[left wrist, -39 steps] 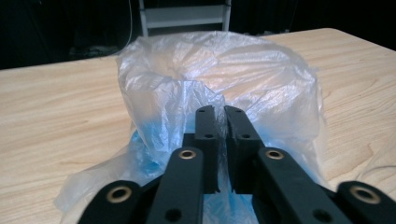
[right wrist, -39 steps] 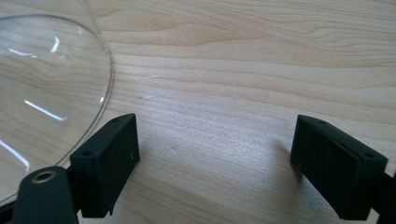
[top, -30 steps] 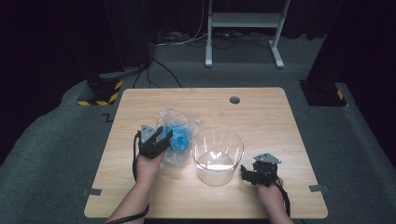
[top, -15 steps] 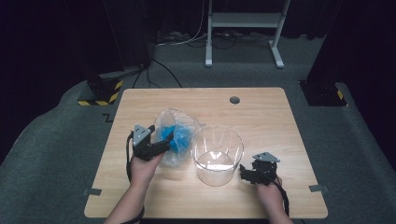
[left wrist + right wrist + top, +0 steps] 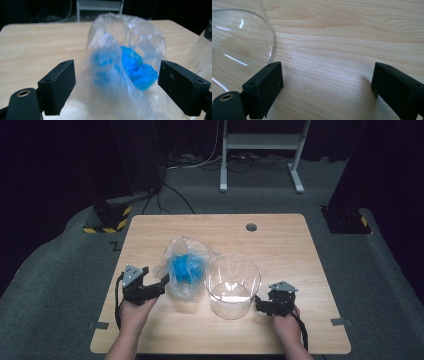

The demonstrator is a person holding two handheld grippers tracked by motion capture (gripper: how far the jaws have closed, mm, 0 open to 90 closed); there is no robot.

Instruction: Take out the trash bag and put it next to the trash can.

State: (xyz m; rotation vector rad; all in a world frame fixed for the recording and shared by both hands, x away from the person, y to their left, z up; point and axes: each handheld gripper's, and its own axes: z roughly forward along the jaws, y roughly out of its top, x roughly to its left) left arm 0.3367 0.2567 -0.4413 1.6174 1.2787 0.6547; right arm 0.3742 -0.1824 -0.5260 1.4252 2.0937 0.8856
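A clear plastic bag (image 5: 184, 270) with a crumpled blue lump (image 5: 136, 70) inside stands left of centre on the wooden table (image 5: 280, 245). Right beside it is a clear round container (image 5: 233, 285), upright. My left gripper (image 5: 159, 287) sits just left of the bag, pointing at it. Its jaws have just been opening; in the left gripper view (image 5: 121, 82) the bag lies ahead between the pads, untouched. My right gripper (image 5: 260, 305) rests low by the container's right side. Its jaws have also just been opening, with bare wood between them (image 5: 331, 85).
A round cable hole (image 5: 251, 227) sits near the table's far edge. Behind the table a white metal stand (image 5: 260, 155) rests on the grey floor, and a yellow-black striped block (image 5: 105, 222) lies off the far left corner.
My left gripper has let go of the bag, opened wide and drawn back to the left and toward the person. The bag stays by the container. The right hand has kept still.
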